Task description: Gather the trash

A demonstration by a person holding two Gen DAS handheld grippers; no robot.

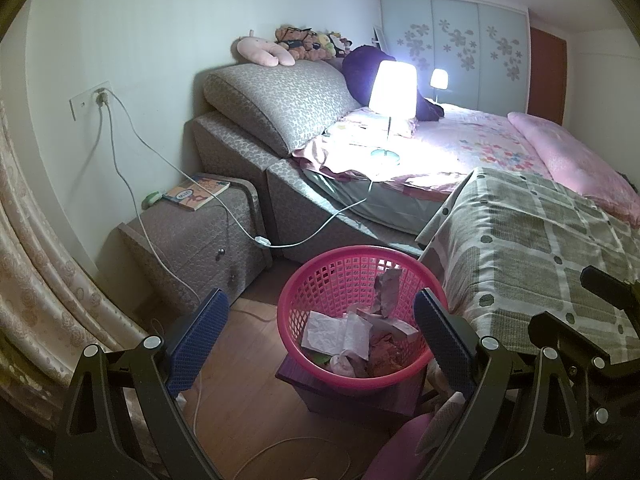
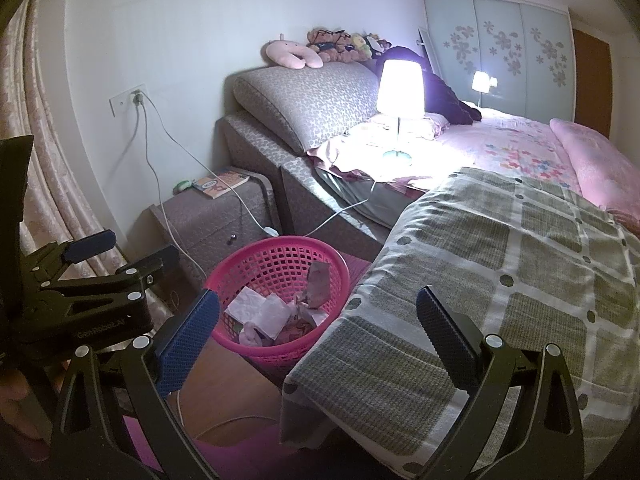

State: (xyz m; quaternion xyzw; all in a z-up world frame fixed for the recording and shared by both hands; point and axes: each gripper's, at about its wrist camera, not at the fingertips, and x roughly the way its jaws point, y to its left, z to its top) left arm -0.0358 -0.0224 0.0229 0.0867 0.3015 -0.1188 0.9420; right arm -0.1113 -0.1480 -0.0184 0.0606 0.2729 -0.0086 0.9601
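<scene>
A pink mesh basket (image 1: pixel 320 276) stands on a small dark stool (image 1: pixel 348 398) beside the bed. It holds crumpled paper and wrappers (image 1: pixel 356 334). My left gripper (image 1: pixel 322 320) is open and empty, its blue pads on either side of the basket just above it. My right gripper (image 2: pixel 320 320) is open and empty, over the blanket's edge to the right of the basket (image 2: pixel 256 270). The trash (image 2: pixel 280 312) also shows in the right wrist view. The left gripper (image 2: pixel 120 250) shows at the left of the right wrist view.
A bed with a checked blanket (image 1: pixel 532 248) and a lit lamp (image 1: pixel 390 88) fills the right. A bedside cabinet (image 1: pixel 204 236) with a book (image 1: pixel 196 193) stands left. White cables (image 1: pixel 160 160) run from a wall socket across the wooden floor (image 1: pixel 240 396). A curtain (image 1: pixel 44 264) hangs at far left.
</scene>
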